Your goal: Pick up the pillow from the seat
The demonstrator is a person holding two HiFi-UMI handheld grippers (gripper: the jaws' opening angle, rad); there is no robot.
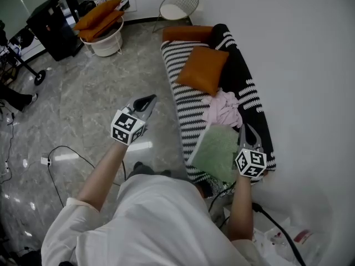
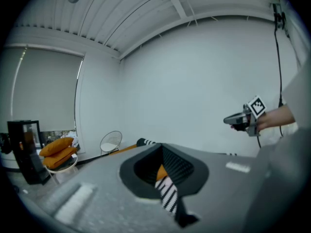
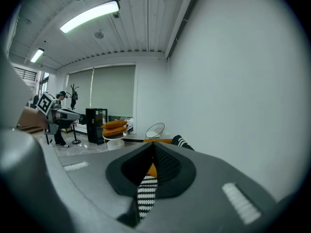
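An orange square pillow (image 1: 202, 68) lies on the black-and-white striped sofa (image 1: 186, 112), with an orange bolster (image 1: 187, 33) at the sofa's far end. A pink cloth (image 1: 222, 108) and a pale green cushion (image 1: 215, 147) lie nearer me on the seat. My left gripper (image 1: 148, 100) is shut and empty, held over the floor left of the sofa. My right gripper (image 1: 245, 128) is shut and empty, over the sofa's near end beside the green cushion. In the left gripper view the shut jaws meet at the left gripper (image 2: 161, 148); the right gripper (image 2: 241, 120) shows beyond. The right gripper (image 3: 153, 148) looks along the sofa.
A white wire chair (image 1: 178, 5) stands past the sofa's far end. A round white stool (image 1: 105, 40) stacked with orange cushions and a black cabinet (image 1: 52, 29) stand at the back left. A cable (image 1: 61, 151) runs over the marble floor. Plastic bags (image 1: 285, 240) lie at the bottom right.
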